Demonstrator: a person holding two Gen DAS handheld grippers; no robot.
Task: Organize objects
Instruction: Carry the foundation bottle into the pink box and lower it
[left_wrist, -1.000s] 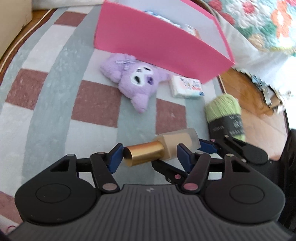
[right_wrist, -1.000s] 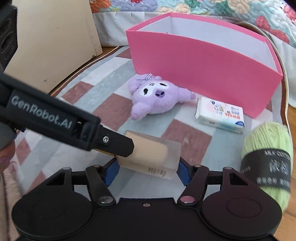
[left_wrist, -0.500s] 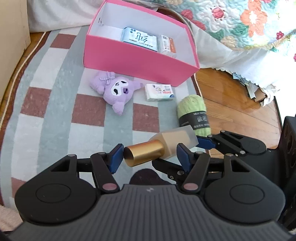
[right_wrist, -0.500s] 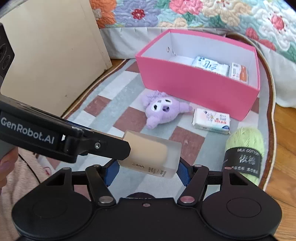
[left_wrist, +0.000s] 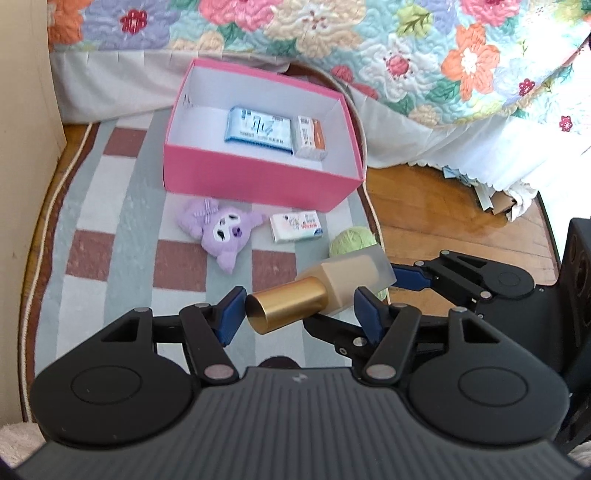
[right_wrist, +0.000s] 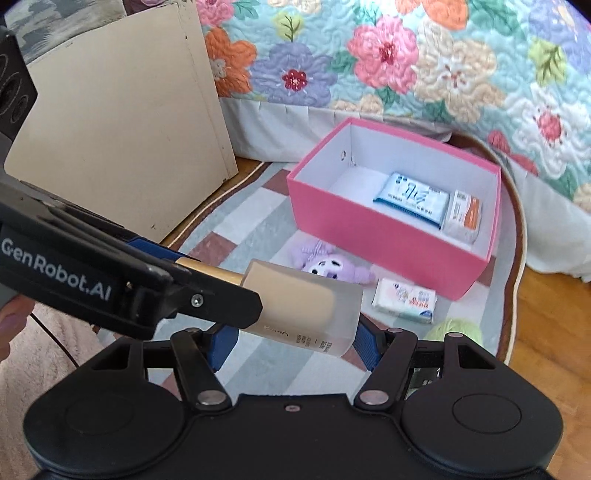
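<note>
Two grippers shared one frosted bottle (right_wrist: 306, 306) with a gold cap (left_wrist: 288, 310), carrying it in the air above the checked rug (left_wrist: 110, 229), on the near side of the pink box (left_wrist: 258, 181). The left gripper (left_wrist: 299, 314) had the gold cap lying between its blue pads; its jaws were opening at that moment, and the cap's rim sat just beside the left pad while the right pad met the bottle's shoulder. The right gripper (right_wrist: 291, 339) pinched the bottle's frosted body from both sides, its pads pressed against the flat walls. In the right wrist view the left gripper's black finger crossed in front of the bottle from the left. The pink box stood open on the far part of the rug, close to the flowered quilt (right_wrist: 406, 59), and held a blue-and-white packet (left_wrist: 258, 129) with a small orange-and-white carton (left_wrist: 310, 136) touching its right end. On the rug just near of the box lay a purple plush toy (left_wrist: 221, 229), a small tissue pack (left_wrist: 295, 226) to its right, and a green ball of yarn (left_wrist: 351, 240) further right, partly hidden behind the bottle. A cream cabinet (right_wrist: 122, 122) stood at the far left.
</note>
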